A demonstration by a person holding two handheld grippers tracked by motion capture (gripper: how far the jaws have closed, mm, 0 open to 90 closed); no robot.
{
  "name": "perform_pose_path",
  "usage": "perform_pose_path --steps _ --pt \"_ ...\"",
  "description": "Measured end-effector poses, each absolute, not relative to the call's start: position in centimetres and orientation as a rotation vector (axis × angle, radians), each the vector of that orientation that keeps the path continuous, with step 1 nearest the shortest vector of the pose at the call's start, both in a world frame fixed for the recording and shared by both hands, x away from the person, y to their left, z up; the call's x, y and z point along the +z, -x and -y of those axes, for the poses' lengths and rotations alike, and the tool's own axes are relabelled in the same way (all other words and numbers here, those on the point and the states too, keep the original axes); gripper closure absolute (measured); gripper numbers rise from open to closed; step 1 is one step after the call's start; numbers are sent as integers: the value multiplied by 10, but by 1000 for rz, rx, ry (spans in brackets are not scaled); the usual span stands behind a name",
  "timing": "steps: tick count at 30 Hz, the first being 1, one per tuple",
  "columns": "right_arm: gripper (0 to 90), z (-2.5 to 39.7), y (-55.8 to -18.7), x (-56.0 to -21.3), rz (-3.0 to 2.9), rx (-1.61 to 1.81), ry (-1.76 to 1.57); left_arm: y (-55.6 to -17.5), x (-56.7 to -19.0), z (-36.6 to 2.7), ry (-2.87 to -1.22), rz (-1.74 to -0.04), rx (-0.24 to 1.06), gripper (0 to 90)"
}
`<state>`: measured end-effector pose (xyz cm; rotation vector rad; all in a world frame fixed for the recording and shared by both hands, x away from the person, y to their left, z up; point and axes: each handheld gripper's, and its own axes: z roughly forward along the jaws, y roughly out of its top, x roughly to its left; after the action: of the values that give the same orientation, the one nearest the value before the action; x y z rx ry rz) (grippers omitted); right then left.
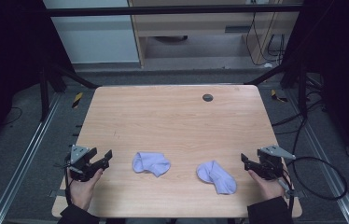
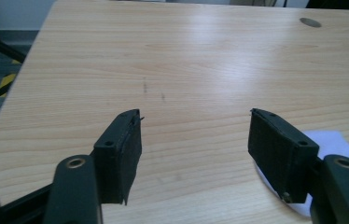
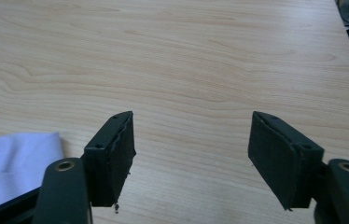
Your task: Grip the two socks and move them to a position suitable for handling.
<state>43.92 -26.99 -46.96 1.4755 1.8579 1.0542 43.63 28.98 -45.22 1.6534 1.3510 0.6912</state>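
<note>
Two pale lilac socks lie on the wooden table (image 1: 172, 116) near its front edge. The left sock (image 1: 150, 164) is crumpled; the right sock (image 1: 216, 177) lies angled toward the front. My left gripper (image 1: 108, 157) hovers at the table's left front, open and empty, a short way left of the left sock. In the left gripper view that sock (image 2: 336, 142) peeks past the right jaw. My right gripper (image 1: 246, 160) rests at the right front, open and empty, just right of the right sock. The right gripper view has that sock (image 3: 16, 161) at lower left.
A dark round grommet (image 1: 207, 97) sits near the table's far edge. Metal rails and cables run along both sides of the table on the floor. Cabinets stand behind the table.
</note>
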Motion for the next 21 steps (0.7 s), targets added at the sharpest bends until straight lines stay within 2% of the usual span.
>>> perform_pose_path --steps 10,21 --pt "355 258 -435 -458 -1875 1101 -1469 -430 -455 -263 -1759 -1264 657 363" --pt "371 236 -432 -448 -1944 1146 -1418 -428 -452 -234 -1802 -1187 598 366"
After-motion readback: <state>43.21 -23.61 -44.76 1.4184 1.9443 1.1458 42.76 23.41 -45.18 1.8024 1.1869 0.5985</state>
